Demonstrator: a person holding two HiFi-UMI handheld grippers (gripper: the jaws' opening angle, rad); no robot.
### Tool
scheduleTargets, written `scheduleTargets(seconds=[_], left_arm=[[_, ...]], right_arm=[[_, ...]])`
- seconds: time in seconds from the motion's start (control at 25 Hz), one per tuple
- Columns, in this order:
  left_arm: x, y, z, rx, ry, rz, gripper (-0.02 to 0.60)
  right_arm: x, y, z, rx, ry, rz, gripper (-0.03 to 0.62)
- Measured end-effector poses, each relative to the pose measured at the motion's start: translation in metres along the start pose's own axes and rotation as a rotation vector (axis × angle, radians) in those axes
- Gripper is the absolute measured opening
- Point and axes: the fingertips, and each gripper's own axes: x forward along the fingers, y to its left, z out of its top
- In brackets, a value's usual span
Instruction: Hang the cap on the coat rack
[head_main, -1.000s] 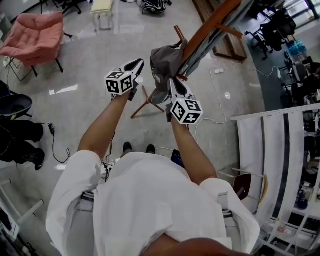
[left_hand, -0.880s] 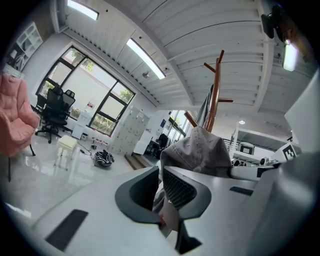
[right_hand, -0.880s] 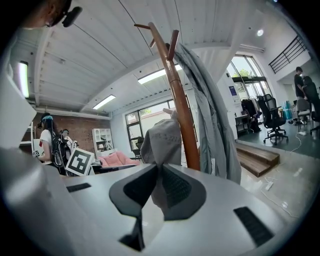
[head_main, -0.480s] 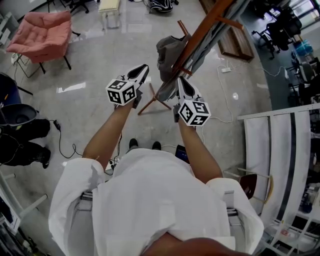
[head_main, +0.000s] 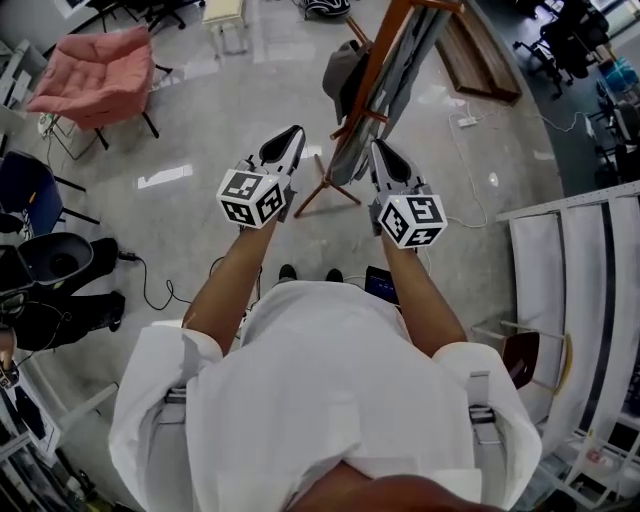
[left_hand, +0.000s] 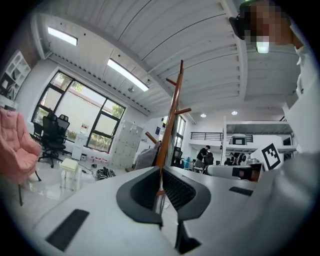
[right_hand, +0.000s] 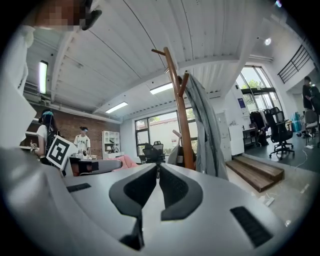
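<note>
The grey cap (head_main: 345, 72) hangs on a peg of the wooden coat rack (head_main: 368, 80), on its left side, with no gripper touching it. A grey garment (head_main: 405, 70) hangs on the rack's right side. My left gripper (head_main: 288, 143) is shut and empty, below and left of the cap. My right gripper (head_main: 383, 157) is shut and empty, right of the rack's feet. In the left gripper view the rack's pole (left_hand: 172, 112) rises beyond the shut gripper (left_hand: 161, 168), with the cap (left_hand: 145, 158) beside it. In the right gripper view the pole (right_hand: 177, 105) and garment (right_hand: 204, 132) stand past the gripper (right_hand: 158, 168).
A pink chair (head_main: 100, 72) and a small cream stool (head_main: 226, 12) stand at the far left. A wooden step platform (head_main: 482, 58) lies right of the rack. A dark chair (head_main: 28, 195) is at the left edge, white shelving (head_main: 565, 290) at the right, cables on the floor.
Both grippers have drawn back from the cap towards the person. The right gripper, which was up against the cap's lower edge, is now clear of it; the cap stays on the peg.
</note>
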Motion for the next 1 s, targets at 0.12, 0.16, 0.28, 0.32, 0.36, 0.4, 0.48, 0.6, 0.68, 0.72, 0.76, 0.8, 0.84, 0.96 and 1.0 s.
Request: scheduleTargets(seconds=[0.12, 0.16, 0.28, 0.32, 0.36, 0.4, 0.48, 0.6, 0.68, 0.72, 0.76, 0.8, 0.84, 0.96, 1.0], left_arm=[[-0.013, -0.030, 0.006, 0.029, -0.021, 0.001, 0.029], [-0.018, -0.038, 0.006, 0.033, -0.025, 0.000, 0.028], [-0.032, -0.054, 0.003, 0.034, -0.026, -0.001, 0.028], [-0.037, -0.058, 0.000, 0.033, -0.021, -0.001, 0.028], [-0.042, -0.062, -0.003, 0.034, -0.013, 0.000, 0.028], [-0.047, -0.067, -0.007, 0.036, -0.004, 0.001, 0.028], [-0.054, -0.078, -0.016, 0.047, 0.008, 0.007, 0.028], [-0.061, -0.096, -0.030, 0.052, 0.015, 0.025, 0.028], [-0.064, -0.104, -0.039, 0.048, 0.023, 0.033, 0.027], [-0.065, -0.105, -0.043, 0.043, 0.028, 0.037, 0.026], [-0.065, -0.105, -0.047, 0.038, 0.033, 0.039, 0.026], [-0.064, -0.105, -0.050, 0.036, 0.038, 0.040, 0.025], [-0.063, -0.106, -0.054, 0.038, 0.042, 0.039, 0.023], [-0.058, -0.111, -0.060, 0.056, 0.051, 0.037, 0.021], [-0.055, -0.112, -0.061, 0.060, 0.053, 0.037, 0.021]], right_arm=[[-0.021, 0.002, 0.005, 0.012, -0.005, 0.025, 0.029], [-0.028, 0.003, 0.006, 0.013, -0.008, 0.032, 0.029], [-0.046, 0.006, 0.007, 0.000, -0.013, 0.053, 0.029], [-0.052, 0.008, 0.007, 0.000, -0.012, 0.061, 0.029], [-0.058, 0.010, 0.006, 0.002, -0.010, 0.069, 0.029], [-0.063, 0.011, 0.004, 0.004, -0.006, 0.077, 0.029], [-0.073, 0.008, -0.001, 0.008, -0.001, 0.083, 0.028], [-0.091, -0.001, -0.006, 0.001, 0.004, 0.091, 0.028], [-0.104, -0.005, -0.007, -0.022, 0.006, 0.102, 0.028], [-0.109, -0.008, -0.007, -0.032, 0.008, 0.107, 0.028], [-0.114, -0.011, -0.008, -0.039, 0.011, 0.111, 0.028], [-0.117, -0.015, -0.010, -0.041, 0.015, 0.113, 0.028], [-0.121, -0.019, -0.013, -0.037, 0.021, 0.113, 0.028], [-0.130, -0.033, -0.023, -0.018, 0.037, 0.108, 0.028], [-0.132, -0.036, -0.026, -0.014, 0.039, 0.108, 0.028]])
